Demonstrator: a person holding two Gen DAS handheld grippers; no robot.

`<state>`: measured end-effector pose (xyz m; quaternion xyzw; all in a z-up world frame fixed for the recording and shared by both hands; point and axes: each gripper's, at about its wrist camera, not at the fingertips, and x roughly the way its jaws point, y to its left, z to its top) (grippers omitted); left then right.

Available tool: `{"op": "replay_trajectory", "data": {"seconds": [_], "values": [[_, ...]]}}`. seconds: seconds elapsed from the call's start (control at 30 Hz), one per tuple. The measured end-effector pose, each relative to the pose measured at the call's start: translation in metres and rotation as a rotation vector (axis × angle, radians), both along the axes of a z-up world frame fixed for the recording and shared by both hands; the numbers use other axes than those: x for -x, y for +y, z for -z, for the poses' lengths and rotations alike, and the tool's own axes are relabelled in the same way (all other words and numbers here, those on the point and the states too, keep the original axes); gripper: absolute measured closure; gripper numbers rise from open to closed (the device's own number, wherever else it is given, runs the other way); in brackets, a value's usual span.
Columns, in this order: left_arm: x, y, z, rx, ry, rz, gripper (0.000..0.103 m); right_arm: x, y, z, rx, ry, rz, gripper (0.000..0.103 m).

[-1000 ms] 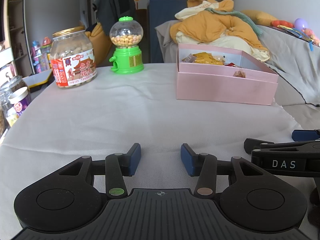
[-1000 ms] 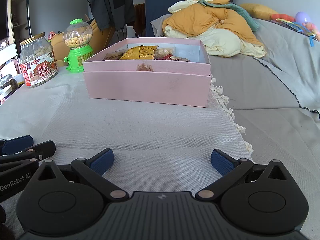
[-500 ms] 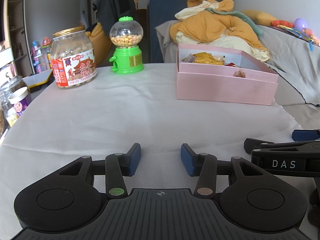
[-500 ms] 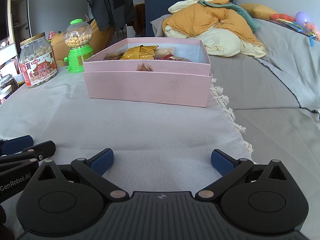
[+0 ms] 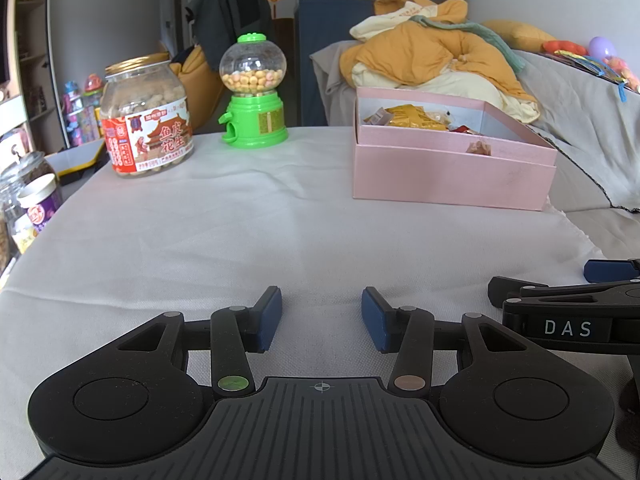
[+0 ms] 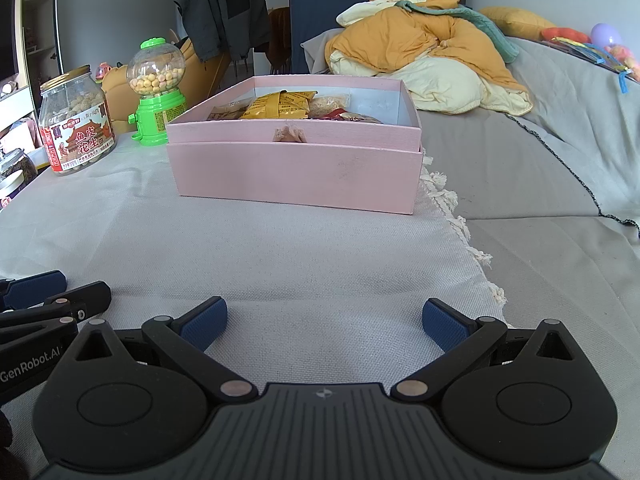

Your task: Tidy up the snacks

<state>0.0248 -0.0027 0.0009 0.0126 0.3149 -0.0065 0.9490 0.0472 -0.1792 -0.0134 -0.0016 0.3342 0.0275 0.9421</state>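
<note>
1. Left gripper (image 5: 321, 314): jaws apart, nothing between them, low over the cloth (image 5: 280, 232) at the table's near edge.
2. Right gripper (image 6: 324, 326): jaws wide apart, empty, also at the near edge, just beside the left one.
3. Snacks (image 6: 280, 106) lie inside the pink box (image 6: 296, 176), lid off, which sits at the table's right edge, well apart from both grippers. A yellow packet is plain; at least three other packets show beside it. Exact count cannot be told, since the front wall hides the lower part.
4. Progress, as a judgement: no loose packet shows on the cloth, so boxing looks done or nearly so. Neither gripper holds anything.
5. Possibly left: the peanut jar (image 5: 146, 116) and the candy dispenser (image 5: 254, 92), both upright at the far left corner, apart from each other and from the box. Whether they belong in the task cannot be told. No box lid is in view.
6. Count: one box, one peanut jar, one dispenser, two grippers.
7. Two smaller jars (image 5: 38, 200) stand at the left edge, partly cut off; whether on or beside the table is unclear.
</note>
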Motion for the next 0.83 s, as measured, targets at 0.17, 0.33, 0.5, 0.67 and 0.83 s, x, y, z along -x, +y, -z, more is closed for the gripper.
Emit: {"op": "replay_trajectory", "data": {"seconds": [0.17, 0.33, 0.5, 0.67, 0.83], "values": [[-0.0001, 0.0000, 0.0001, 0.000, 0.000, 0.000, 0.053, -0.0001, 0.0000, -0.0001, 0.000, 0.000, 0.000, 0.000], [0.0003, -0.0005, -0.0002, -0.002, 0.001, 0.000, 0.053, -0.0002, -0.0001, -0.0001, 0.000, 0.000, 0.000, 0.000], [0.0010, 0.0008, -0.0001, 0.005, 0.001, 0.000, 0.053, -0.0001, 0.0000, -0.0002, 0.000, 0.000, 0.000, 0.000], [-0.0001, -0.0003, -0.0001, -0.007, 0.003, 0.000, 0.053, 0.0003, -0.0001, -0.0001, 0.000, 0.000, 0.000, 0.000], [-0.0015, -0.0005, -0.0003, -0.003, 0.003, 0.006, 0.053, 0.0002, 0.0000, 0.0000, 0.000, 0.000, 0.000, 0.000]]}}
